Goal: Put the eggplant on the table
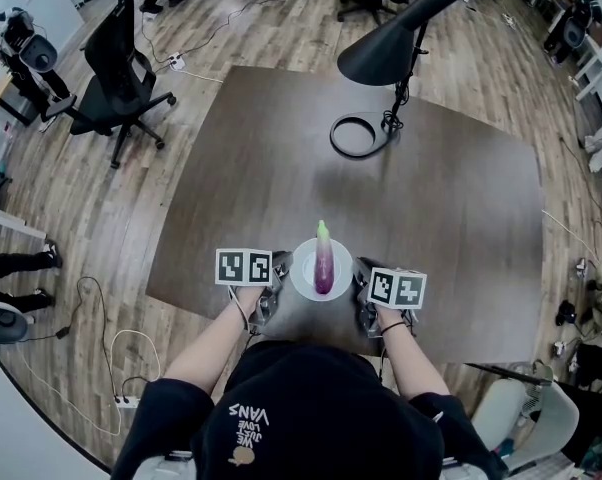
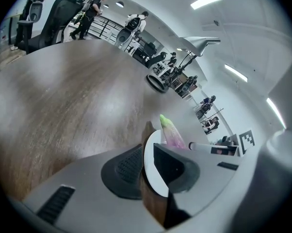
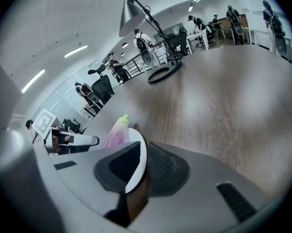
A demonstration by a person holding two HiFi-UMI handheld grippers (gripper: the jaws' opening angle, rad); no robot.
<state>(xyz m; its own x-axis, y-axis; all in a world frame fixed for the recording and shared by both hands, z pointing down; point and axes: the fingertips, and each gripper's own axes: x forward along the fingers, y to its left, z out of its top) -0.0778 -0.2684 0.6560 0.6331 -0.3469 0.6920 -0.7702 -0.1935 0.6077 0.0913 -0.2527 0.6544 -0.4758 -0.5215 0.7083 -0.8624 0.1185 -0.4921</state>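
Both L gripper (image 1: pixel 281 269), R gripper (image 1: pixel 362 272) pinch plate (image 1: pixel 304 276) w/ eggplant (image 1: pixel 324 265) — wood table (image 1: pixel 281 148).

Your black top (image 1: pixel 316 393) carries white print, upside down in the head view: VANS in large letters, with smaller lines beside it, one reading LOVE; the others are too small to read

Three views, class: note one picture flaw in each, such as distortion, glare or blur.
Head view: the wide lens bows the edges of the table. Left gripper view: black corners, pale sheen on the table. Right gripper view: wood grain smears toward the right; the eggplant looks soft.
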